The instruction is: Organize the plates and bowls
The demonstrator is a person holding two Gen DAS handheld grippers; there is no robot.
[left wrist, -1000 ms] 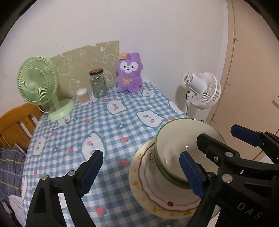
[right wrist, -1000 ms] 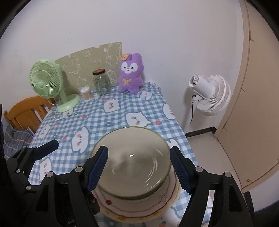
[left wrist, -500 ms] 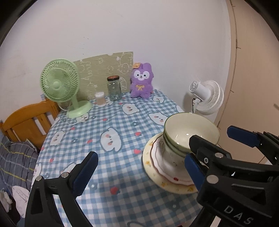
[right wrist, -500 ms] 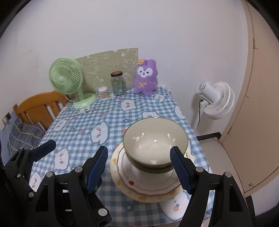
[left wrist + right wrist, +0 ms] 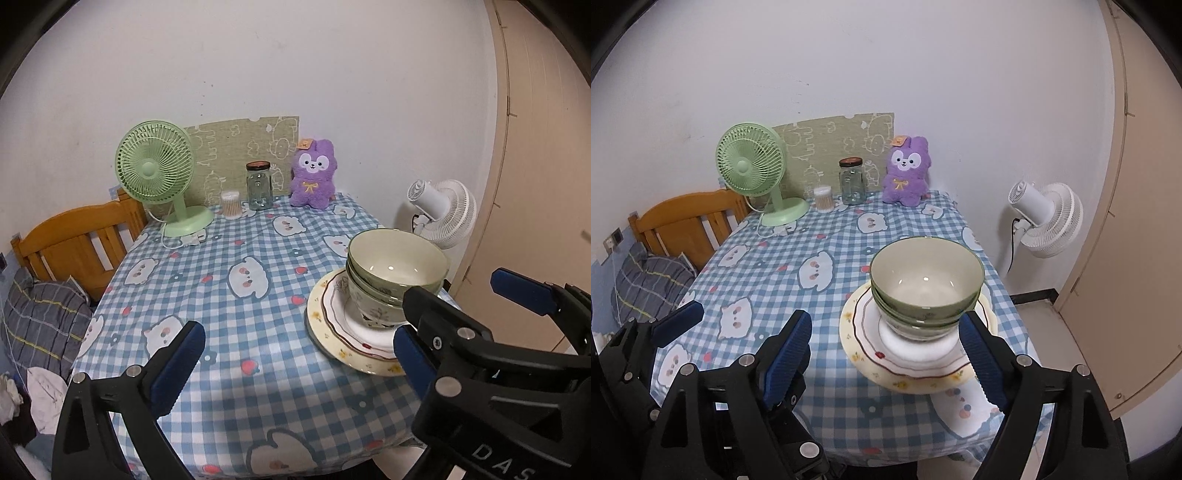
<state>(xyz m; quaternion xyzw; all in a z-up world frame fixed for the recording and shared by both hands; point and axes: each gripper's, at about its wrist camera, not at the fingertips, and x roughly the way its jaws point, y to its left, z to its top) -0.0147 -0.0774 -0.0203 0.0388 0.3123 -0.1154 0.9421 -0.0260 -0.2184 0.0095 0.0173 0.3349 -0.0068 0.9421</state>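
Note:
Green bowls (image 5: 925,284) are nested in a stack on stacked plates (image 5: 862,332), a white one on a cream flowered one, at the table's right front. They also show in the left wrist view: bowls (image 5: 397,264), plates (image 5: 332,325). My right gripper (image 5: 886,350) is open and empty, held back above the table's front edge just short of the plates. My left gripper (image 5: 291,354) is open and empty, to the left of the stack. The right gripper's fingers (image 5: 521,286) show at the right of the left wrist view.
On the checked tablecloth (image 5: 798,243) at the back stand a green desk fan (image 5: 753,170), a cotton-swab tub (image 5: 823,198), a glass jar (image 5: 852,181) and a purple plush (image 5: 907,170). A wooden chair (image 5: 683,221) is at left, a white fan (image 5: 1049,218) and door at right.
Both grippers have pulled back and up from the bowl stack. The right gripper, earlier with its fingers on either side of the top bowl, now stands clear of it. The stack stays on the plates.

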